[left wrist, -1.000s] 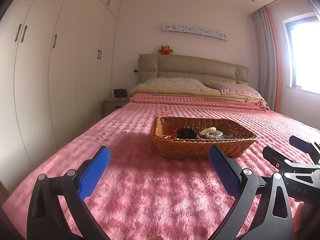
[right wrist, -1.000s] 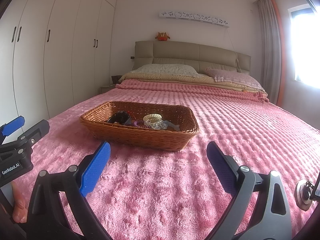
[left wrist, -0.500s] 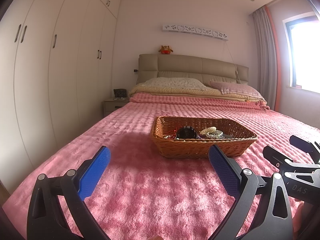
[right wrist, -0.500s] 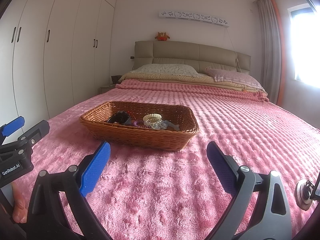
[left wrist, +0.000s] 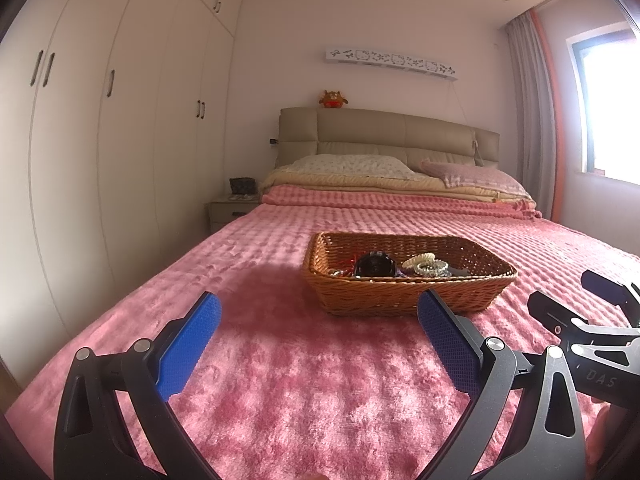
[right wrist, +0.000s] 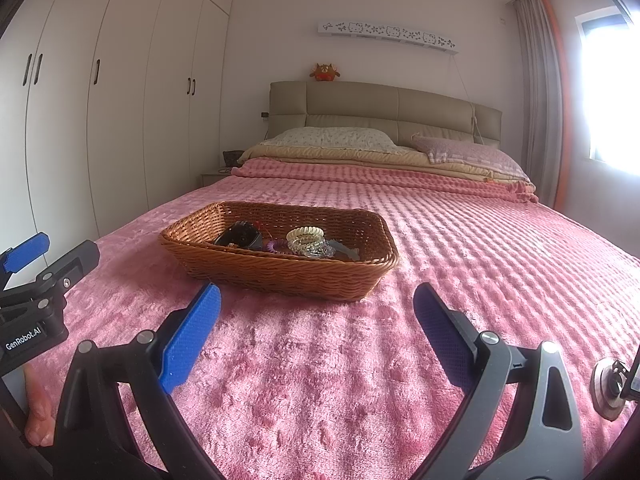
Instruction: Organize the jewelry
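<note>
With both the left claw [left wrist: 319, 322] and right claw [right wrist: 316, 312] wide open and empty, we should approach the wicker basket [right wrist: 280, 270] slowly, picking one bracelet [right wrist: 305, 234] cleanly.

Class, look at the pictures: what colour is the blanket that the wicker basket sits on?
Pink: the blanket under the basket is fluffy with a bumpy grid pattern, clearest in the right wrist view.

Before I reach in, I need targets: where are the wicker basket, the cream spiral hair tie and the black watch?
wicker basket [right wrist: 280, 272]: right wrist view, near woven wall.
cream spiral hair tie [right wrist: 305, 233]: right wrist view, top coil.
black watch [left wrist: 374, 265]: left wrist view, round face.
</note>
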